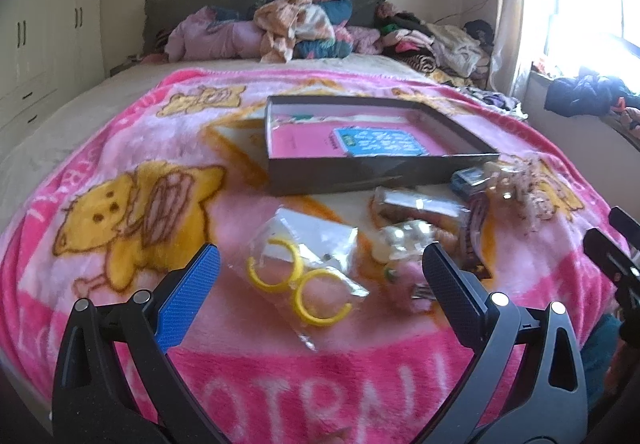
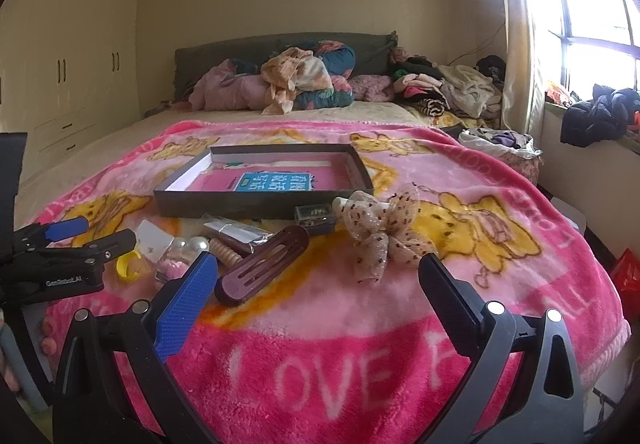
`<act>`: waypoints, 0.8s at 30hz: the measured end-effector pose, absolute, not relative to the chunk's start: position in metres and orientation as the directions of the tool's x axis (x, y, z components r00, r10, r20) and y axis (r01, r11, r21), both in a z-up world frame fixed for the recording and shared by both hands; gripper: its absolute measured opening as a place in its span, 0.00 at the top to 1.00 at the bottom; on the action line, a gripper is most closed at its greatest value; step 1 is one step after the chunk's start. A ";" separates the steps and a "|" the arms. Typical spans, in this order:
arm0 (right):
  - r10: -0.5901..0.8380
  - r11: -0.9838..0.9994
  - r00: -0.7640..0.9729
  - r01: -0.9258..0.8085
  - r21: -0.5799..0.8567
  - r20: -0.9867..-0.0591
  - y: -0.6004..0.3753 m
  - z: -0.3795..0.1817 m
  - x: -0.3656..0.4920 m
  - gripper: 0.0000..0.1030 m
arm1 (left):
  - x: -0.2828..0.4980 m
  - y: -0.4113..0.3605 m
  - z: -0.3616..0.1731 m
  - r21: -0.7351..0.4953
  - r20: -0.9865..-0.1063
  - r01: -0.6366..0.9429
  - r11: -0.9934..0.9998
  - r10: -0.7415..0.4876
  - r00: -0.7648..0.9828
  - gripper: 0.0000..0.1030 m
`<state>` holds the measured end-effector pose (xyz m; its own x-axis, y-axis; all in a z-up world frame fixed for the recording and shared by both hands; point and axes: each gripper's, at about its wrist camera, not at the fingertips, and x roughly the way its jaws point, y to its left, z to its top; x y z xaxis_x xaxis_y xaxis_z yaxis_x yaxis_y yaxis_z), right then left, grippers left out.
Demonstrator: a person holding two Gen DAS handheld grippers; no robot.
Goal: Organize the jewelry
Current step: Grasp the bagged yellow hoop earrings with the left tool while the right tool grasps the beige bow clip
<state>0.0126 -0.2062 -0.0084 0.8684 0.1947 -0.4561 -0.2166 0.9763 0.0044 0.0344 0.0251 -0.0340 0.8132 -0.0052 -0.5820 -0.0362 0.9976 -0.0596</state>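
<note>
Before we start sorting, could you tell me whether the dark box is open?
Open: the dark box has no lid, and a pink book shows inside.

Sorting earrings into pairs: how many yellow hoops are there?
2. Both lie in one clear bag between the left claw's fingers: one hoop nearer the box, the other nearer the camera.

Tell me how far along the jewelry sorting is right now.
Nothing looks sorted yet. The box holds only a pink booklet, no jewelry that I can see. Nothing is in hand: the left gripper and right gripper are both open and empty. Left to do: the bagged yellow hoops, the pearls, the brown clip and the bow all lie on the blanket.
</note>
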 end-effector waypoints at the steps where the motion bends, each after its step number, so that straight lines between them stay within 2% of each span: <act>1: 0.195 0.976 0.866 -0.217 0.005 -0.460 -0.205 -0.009 0.015 0.05 | 0.036 0.027 -0.035 -0.059 -0.586 -0.041 0.997 -0.001 0.810 0.10; 17: 0.146 0.986 0.834 -0.163 0.014 -0.532 -0.217 -0.020 0.069 0.05 | 0.060 0.052 -0.062 -0.062 -0.657 -0.068 0.996 0.011 0.753 0.10; 24: 0.104 0.993 0.791 -0.113 0.023 -0.602 -0.235 -0.033 0.103 0.05 | 0.071 0.044 -0.082 -0.058 -0.705 -0.009 0.998 -0.035 0.708 0.10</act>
<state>0.1030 -0.2355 -0.0331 0.7914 0.1042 -0.6024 -0.1131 0.9933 0.0231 0.0715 0.0436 -0.0821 0.7081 -0.0349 -0.7052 -0.0089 0.9983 -0.0584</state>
